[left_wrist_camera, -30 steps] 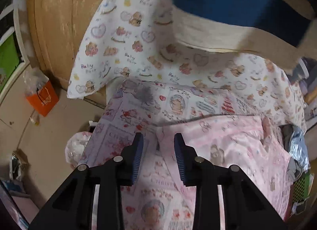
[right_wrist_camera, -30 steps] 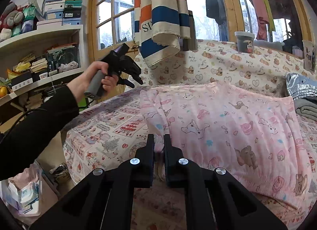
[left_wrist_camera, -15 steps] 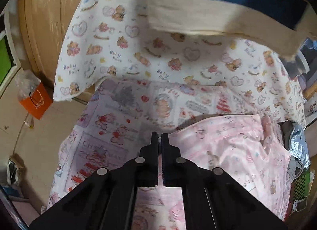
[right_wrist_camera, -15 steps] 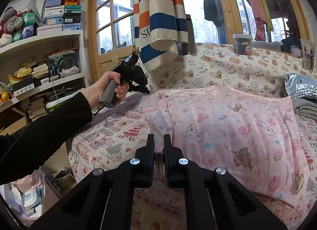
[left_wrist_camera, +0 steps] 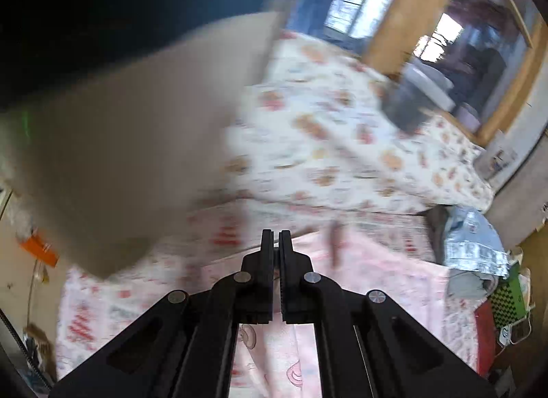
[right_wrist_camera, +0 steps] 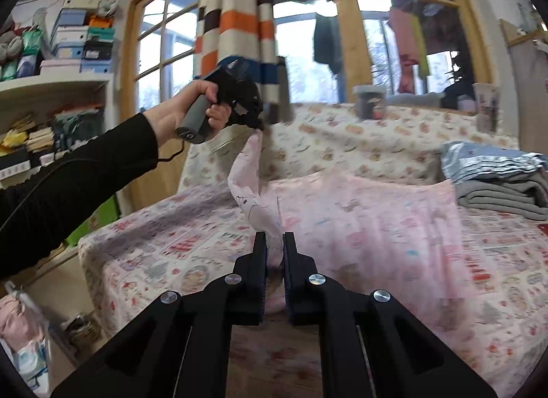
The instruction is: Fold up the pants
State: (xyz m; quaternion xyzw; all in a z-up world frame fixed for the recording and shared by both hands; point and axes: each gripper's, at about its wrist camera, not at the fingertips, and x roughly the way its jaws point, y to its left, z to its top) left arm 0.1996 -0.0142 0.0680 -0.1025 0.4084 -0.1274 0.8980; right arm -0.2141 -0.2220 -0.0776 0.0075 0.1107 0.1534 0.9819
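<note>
Patterned bed (right_wrist_camera: pixel 178 261); left gripper (right_wrist_camera: pixel 255 124) raised, pinching pants (right_wrist_camera: pixel 359 220).

Heavily motion-blurred. Black left tongs (left_wrist_camera: pixel 276 237) at 6 o'clock, jaws nearly together, pink pants (left_wrist_camera: pixel 370 281) pinched between them and trailing toward 4 o'clock over the patterned bed (left_wrist_camera: pixel 102 309). Blurred beige and dark blue cloth (left_wrist_camera: pixel 120 158) filling 9 to 12 o'clock. Bear-print sheet (left_wrist_camera: pixel 342 144) at center. Wooden window frame (left_wrist_camera: pixel 394 21) at 1 o'clock. Silver bag (left_wrist_camera: pixel 476 244) at 3 o'clock. Orange bag (left_wrist_camera: pixel 39 250) at 9 o'clock.
</note>
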